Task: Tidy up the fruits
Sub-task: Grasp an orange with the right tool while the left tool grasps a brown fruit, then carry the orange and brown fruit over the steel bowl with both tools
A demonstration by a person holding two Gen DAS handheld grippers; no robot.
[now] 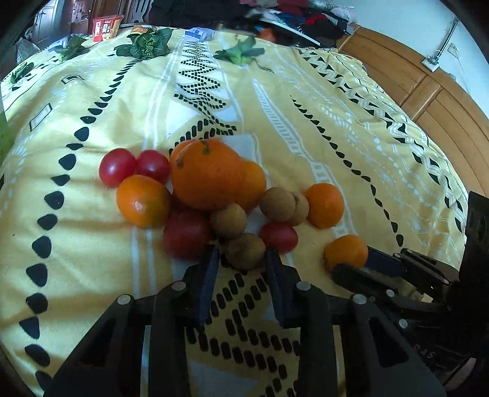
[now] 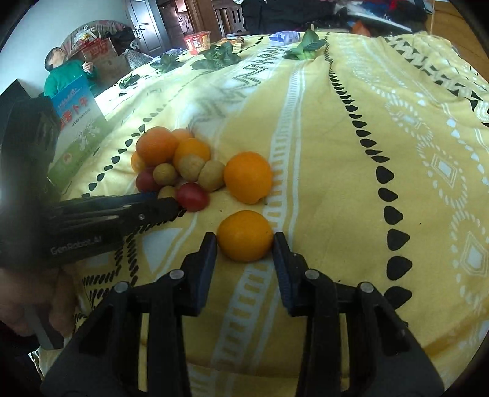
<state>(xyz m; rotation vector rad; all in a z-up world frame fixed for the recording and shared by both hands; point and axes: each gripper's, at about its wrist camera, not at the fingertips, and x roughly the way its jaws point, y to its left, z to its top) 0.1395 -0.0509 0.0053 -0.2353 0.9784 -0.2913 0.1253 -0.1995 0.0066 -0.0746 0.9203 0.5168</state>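
A pile of oranges, red tomatoes and brown longans lies on a yellow patterned blanket (image 1: 91,244). My left gripper (image 1: 243,258) is closed around a brown longan (image 1: 246,250) at the pile's near edge, its fingers touching both sides. A red tomato (image 1: 186,233) sits just left of it, another tomato (image 1: 279,236) just right. My right gripper (image 2: 244,241) is closed on a small orange (image 2: 245,235) lying apart from the pile; it also shows in the left wrist view (image 1: 347,252). A larger orange (image 2: 248,177) lies just beyond it.
Green leafy vegetables (image 1: 146,44) lie at the blanket's far edge beside a red box (image 1: 107,27). A blue-and-green carton (image 2: 79,122) stands left of the pile. A wooden headboard (image 1: 412,79) runs along the right. A person in green (image 2: 64,73) sits far left.
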